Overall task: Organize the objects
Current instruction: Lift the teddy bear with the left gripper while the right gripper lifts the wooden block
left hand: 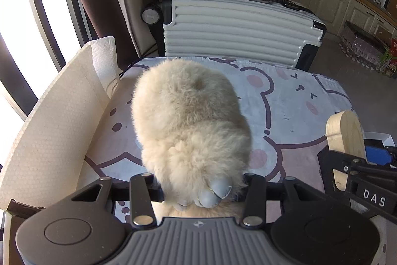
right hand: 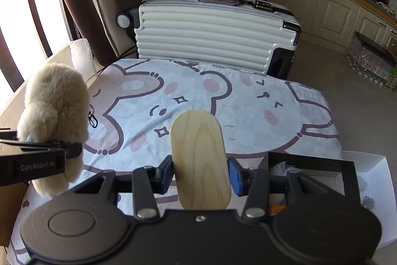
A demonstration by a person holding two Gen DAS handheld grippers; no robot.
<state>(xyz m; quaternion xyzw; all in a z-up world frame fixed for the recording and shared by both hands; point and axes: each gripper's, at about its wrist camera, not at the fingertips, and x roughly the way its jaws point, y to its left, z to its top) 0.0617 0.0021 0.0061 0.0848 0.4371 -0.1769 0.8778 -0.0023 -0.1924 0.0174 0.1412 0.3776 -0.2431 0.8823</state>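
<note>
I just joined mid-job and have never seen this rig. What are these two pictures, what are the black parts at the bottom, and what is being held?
Each picture comes from a fisheye camera on a handheld two-finger gripper, looking forward along its fingers; a person holds one in each hand. The black parts are the gripper bodies.

In the left wrist view, the left gripper is shut on a fluffy cream plush toy. In the right wrist view, the right gripper is shut on a pale oval wooden board, held on edge between blue pads.

Below them lies a table covered with a cartoon bear-print cloth. Behind it lies a white ribbed suitcase on its side.
</note>
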